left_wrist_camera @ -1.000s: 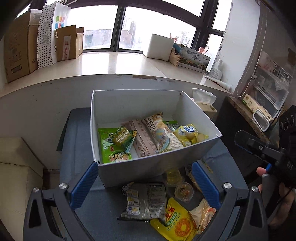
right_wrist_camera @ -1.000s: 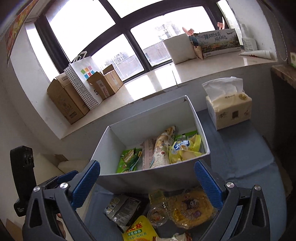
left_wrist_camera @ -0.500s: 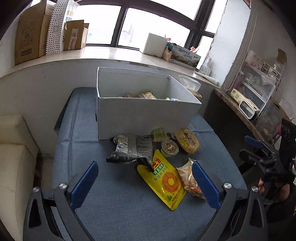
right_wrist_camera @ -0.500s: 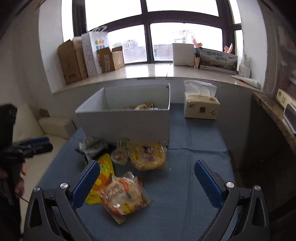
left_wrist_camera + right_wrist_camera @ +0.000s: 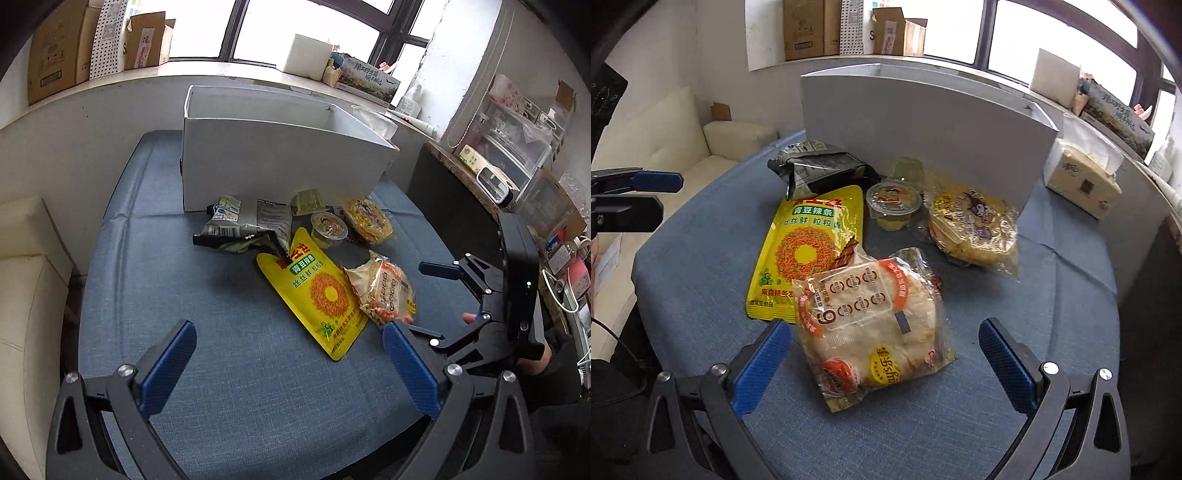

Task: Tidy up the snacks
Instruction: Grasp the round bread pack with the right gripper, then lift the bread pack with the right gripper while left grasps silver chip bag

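A blue cloth (image 5: 229,302) covered the table, and big windows let in light behind it. On the far left side a cream sofa (image 5: 665,147) sat by the wall. The left tongs (image 5: 288,365) hung over bare cloth with the two blue tips wide apart, holding nothing. Next came the loose snacks: a grey bag (image 5: 251,225), a flat yellow packet (image 5: 317,295), a small jelly cup (image 5: 328,229) and a round yellow cake bag (image 5: 367,221), all in front of the tall white box (image 5: 280,166). Further right, a crinkly bread bag (image 5: 868,325) lay just before the right tongs (image 5: 882,354), between the tips, which were also wide apart and empty. The bread bag rested partly on the yellow packet, so a grab could probably drag both along. The bag looked puffy and slick, so it could slip out or get squashed. The box wall was high, so a low lift could bump it.
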`<state>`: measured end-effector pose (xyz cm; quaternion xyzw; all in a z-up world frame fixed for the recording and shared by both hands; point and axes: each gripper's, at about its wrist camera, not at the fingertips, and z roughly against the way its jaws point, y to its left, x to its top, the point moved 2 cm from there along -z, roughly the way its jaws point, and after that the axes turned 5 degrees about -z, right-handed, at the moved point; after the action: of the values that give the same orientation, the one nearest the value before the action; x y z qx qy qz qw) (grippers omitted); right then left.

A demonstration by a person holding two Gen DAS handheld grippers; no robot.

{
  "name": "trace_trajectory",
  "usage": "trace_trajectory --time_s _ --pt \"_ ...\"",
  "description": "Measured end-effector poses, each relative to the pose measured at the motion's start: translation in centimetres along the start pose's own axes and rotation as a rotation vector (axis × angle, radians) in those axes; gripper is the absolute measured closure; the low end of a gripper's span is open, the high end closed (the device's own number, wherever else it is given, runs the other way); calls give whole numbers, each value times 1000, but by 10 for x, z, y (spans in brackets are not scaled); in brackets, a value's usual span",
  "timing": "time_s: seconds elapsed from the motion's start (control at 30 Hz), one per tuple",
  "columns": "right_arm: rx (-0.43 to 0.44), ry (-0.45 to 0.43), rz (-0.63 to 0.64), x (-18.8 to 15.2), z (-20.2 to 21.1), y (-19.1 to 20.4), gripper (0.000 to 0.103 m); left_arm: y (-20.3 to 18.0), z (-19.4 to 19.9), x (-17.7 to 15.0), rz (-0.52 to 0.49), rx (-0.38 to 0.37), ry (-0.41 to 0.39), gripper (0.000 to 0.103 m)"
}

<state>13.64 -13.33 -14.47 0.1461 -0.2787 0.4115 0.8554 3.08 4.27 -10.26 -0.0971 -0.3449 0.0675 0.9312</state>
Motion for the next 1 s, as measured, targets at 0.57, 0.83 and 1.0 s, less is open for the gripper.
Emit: trace_trajectory --time_s 0.57,0.83,1.0 --pt "77 11 -104 -1 -9 -19 23 -15 -18 1 -23 68 61 0" --pt "132 -101 -251 -8 40 -41 23 -3 -36 46 -8 126 70 0" --pt "137 -139 -299 -15 58 -51 23 6 -65 82 -21 132 91 0"
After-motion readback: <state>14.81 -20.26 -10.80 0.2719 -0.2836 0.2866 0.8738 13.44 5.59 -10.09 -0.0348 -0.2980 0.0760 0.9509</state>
